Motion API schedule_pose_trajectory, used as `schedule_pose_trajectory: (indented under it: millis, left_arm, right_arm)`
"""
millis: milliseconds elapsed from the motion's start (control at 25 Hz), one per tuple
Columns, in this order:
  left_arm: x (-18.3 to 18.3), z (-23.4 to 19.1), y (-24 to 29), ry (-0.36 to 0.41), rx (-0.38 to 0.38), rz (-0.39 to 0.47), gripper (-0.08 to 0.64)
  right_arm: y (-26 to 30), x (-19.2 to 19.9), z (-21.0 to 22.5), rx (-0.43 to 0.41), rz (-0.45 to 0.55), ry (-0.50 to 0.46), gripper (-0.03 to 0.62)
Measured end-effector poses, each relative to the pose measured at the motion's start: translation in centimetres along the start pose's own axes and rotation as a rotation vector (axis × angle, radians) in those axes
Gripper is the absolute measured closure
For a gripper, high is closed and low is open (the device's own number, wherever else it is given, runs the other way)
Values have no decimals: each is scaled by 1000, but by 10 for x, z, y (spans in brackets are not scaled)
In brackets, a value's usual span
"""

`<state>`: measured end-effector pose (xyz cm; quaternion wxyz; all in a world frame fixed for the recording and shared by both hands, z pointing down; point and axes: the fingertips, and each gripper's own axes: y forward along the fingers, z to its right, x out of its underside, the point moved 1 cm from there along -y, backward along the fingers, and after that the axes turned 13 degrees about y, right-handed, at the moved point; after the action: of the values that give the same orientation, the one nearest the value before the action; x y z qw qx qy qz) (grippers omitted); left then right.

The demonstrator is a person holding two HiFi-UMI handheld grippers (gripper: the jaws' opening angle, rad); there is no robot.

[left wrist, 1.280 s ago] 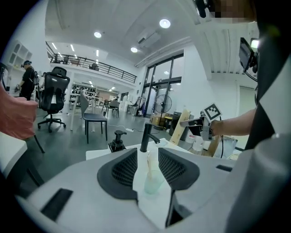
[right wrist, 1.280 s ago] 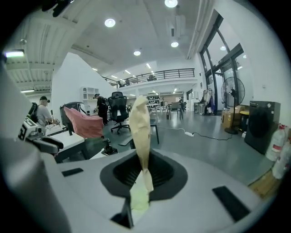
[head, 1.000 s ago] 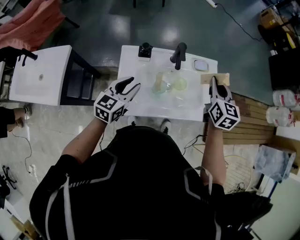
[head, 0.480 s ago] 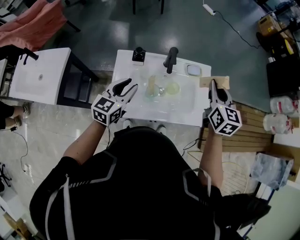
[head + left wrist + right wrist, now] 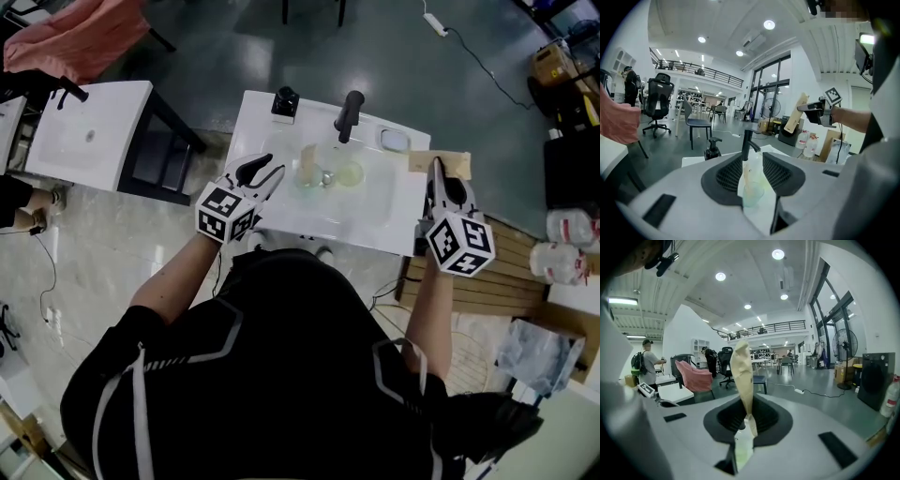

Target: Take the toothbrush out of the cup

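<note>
The toothbrush (image 5: pixel 747 177) stands leaning in a translucent pale-green cup (image 5: pixel 753 194) that sits in the sink (image 5: pixel 367 204) of the white counter (image 5: pixel 260 127), just in front of the black faucet (image 5: pixel 349 112). It looks to be a slim, pale stick, so it is probably very light, stiff along its length and smooth enough to slide if pinched weakly. The cup looks like thin plastic and equally light, so it may tip or ride up with the brush if the pull goes sideways. The sensible hold is on the upper handle, above the rim, with the pads across its flat sides and the pull running along the line of its lean. The left claw (image 5: pixel 274 167) is spread wide and empty. It points at the cup, which shows through its gap but lies a little beyond the fingertips, untouched. The right claw (image 5: pixel 438 176) is clenched on a flat tan strip (image 5: pixel 742 366) that sticks up past its jaws. It hangs over the right edge of the counter, well apart from the cup, so it is not free to steady anything. Against the picture from a second ago, the left claw stands slightly nearer the cup and the whole counter sits a little differently in the head view. The cup, the brush and the faucet keep the same places relative to one another, and the right claw grips the strip as before.
</note>
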<state>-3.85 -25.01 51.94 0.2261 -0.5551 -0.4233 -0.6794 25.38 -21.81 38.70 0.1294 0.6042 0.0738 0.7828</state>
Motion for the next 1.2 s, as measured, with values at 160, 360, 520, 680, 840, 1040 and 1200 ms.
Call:
schedule_pose_trajectory:
  millis: [160, 360, 520, 680, 840, 1040, 1200]
  left_arm:
    - [25, 3, 22, -4, 16, -57, 423]
    - [59, 5, 60, -40, 65, -110, 423]
    - [78, 3, 88, -40, 71, -139, 422]
    - [99, 2, 114, -46, 86, -176, 420]
    - [115, 2, 131, -58, 112, -192, 420]
    - [122, 6, 144, -70, 150, -177, 421]
    - [118, 8, 147, -63, 147, -141, 479]
  right_arm:
    - [-6, -3, -1, 5, -5, -9, 558]
    - [-16, 3, 3, 36, -25, -8, 558]
    - [-25, 7, 7, 60, -29, 10, 558]
    - [-32, 10, 12, 100, -30, 15, 558]
    - [-37, 18, 17, 137, -43, 16, 558]
    - [-43, 30, 25, 178, -66, 19, 558]
    - [-47, 37, 28, 194, -76, 27, 558]
